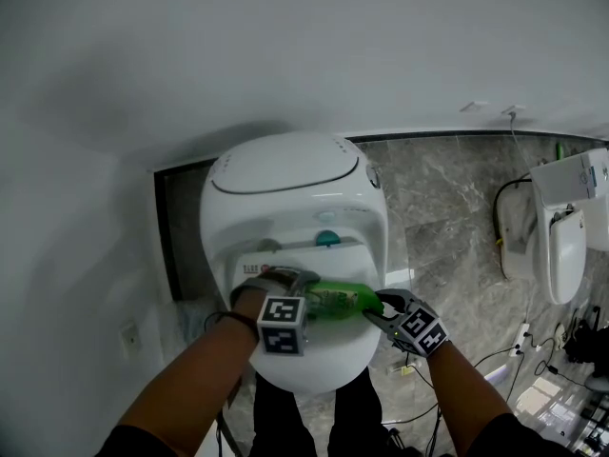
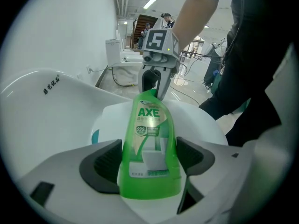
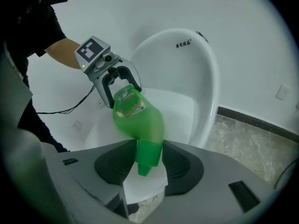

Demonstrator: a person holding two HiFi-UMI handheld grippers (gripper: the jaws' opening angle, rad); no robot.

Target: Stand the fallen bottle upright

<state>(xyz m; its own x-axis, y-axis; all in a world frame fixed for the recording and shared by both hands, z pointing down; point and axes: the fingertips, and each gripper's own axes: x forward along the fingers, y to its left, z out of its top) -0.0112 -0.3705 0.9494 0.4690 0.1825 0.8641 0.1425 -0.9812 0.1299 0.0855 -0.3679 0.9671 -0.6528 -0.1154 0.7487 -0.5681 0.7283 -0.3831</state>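
- Bottle: green plastic, looks part full. I judge it light and thin-walled enough to give under a hard squeeze. The skin is glossy, so likely slippery.
- The body tapers toward the neck, so pads on the taper may slide toward the narrow end. Best holds are probably the stiff neck and the wide flat-sided base.
- It lies on its side, about level, at lower centre of the head view, across the front of the white toilet. Base points frame-left, neck frame-right. Can't tell if it still rests on the surface.
- Left gripper: base of the bottle sits between its jaws at lower centre of its own view. Both pads lie against the sides, so I read it as clamped on the base.
- Right gripper: neck of the bottle sits between its jaws at lower centre of its own view, pads touching either side. I read it as gripped.
- The grippers face each other along the bottle's length, one at each end.
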